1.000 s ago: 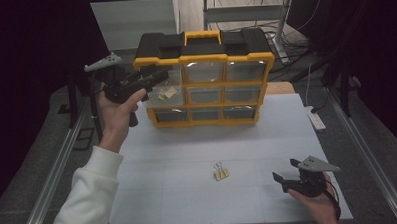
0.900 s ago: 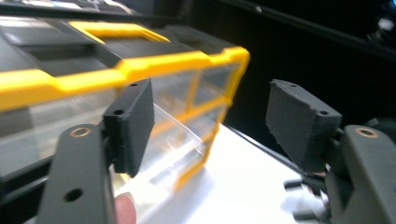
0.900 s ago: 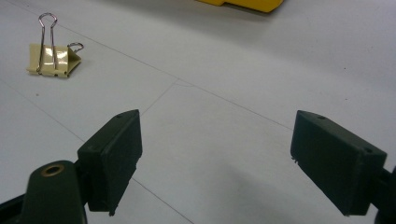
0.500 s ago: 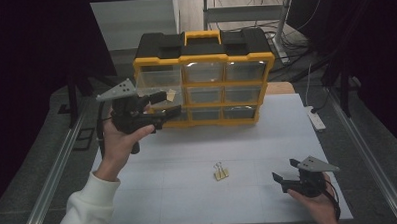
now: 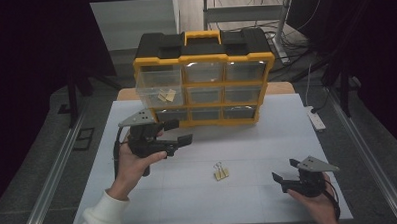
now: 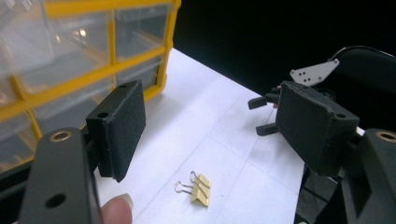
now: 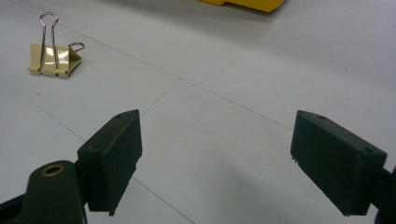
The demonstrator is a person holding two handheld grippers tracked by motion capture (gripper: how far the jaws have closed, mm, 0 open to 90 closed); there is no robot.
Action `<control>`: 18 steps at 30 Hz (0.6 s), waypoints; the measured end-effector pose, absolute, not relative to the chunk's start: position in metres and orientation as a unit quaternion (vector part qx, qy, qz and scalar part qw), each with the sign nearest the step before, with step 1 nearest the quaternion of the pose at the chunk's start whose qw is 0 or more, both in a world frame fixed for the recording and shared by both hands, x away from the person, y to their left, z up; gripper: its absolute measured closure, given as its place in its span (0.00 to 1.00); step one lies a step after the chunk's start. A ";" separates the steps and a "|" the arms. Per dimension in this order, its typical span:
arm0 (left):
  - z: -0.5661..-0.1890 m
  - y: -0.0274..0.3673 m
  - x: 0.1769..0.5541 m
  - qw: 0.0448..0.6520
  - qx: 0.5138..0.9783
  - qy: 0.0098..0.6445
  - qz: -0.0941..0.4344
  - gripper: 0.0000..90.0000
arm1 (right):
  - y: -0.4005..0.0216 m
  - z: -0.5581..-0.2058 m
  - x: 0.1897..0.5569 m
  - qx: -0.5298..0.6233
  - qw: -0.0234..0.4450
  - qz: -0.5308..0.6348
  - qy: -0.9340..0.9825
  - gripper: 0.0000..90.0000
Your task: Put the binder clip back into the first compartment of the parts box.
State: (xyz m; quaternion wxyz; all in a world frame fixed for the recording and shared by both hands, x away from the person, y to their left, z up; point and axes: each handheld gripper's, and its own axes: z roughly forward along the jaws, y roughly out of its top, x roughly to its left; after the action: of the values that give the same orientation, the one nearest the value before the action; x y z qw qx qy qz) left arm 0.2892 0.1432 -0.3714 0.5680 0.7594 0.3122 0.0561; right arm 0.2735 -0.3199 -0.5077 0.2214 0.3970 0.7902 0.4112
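Clip [image 5: 220, 171] lies on the mat [image 5: 267, 139], between your grippers. Left gripper [image 6: 205, 121]: wide open, empty, clip just below; descend and straddle its body, probably flat-lying. Right gripper [image 7: 215, 154]: open, empty; leave it parked.

We are looking down on a table [image 5: 287, 139] where a drawer organizer [image 5: 204, 84] is standing at the far edge, its upper left drawer [image 5: 158, 88] sticking out toward us with small pieces lying in it. A binder clip [image 5: 220, 171] is lying on the table nearer to us, well apart from the organizer. The left gripper [image 5: 180, 133] is hovering just before the organizer's left end, left of the clip; the right gripper [image 5: 284, 174] is sitting right of the clip, near the table's near right corner.
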 end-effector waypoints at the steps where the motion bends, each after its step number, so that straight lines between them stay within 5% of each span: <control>1: -0.374 0.142 0.289 0.567 0.760 0.312 0.053 0.28 | -0.320 -0.508 0.274 0.397 0.221 0.411 0.790 0.19; 18: -0.422 0.106 0.297 0.516 0.794 0.320 0.014 0.28 | -0.320 -0.508 0.274 0.394 0.223 0.412 0.791 0.19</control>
State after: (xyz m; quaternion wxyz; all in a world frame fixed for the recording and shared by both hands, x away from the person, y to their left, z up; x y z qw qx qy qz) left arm 0.2966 0.1058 -0.4217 0.5158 0.7944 0.3204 0.0141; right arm 0.2738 -0.3205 -0.5080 0.2227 0.3936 0.7912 0.4116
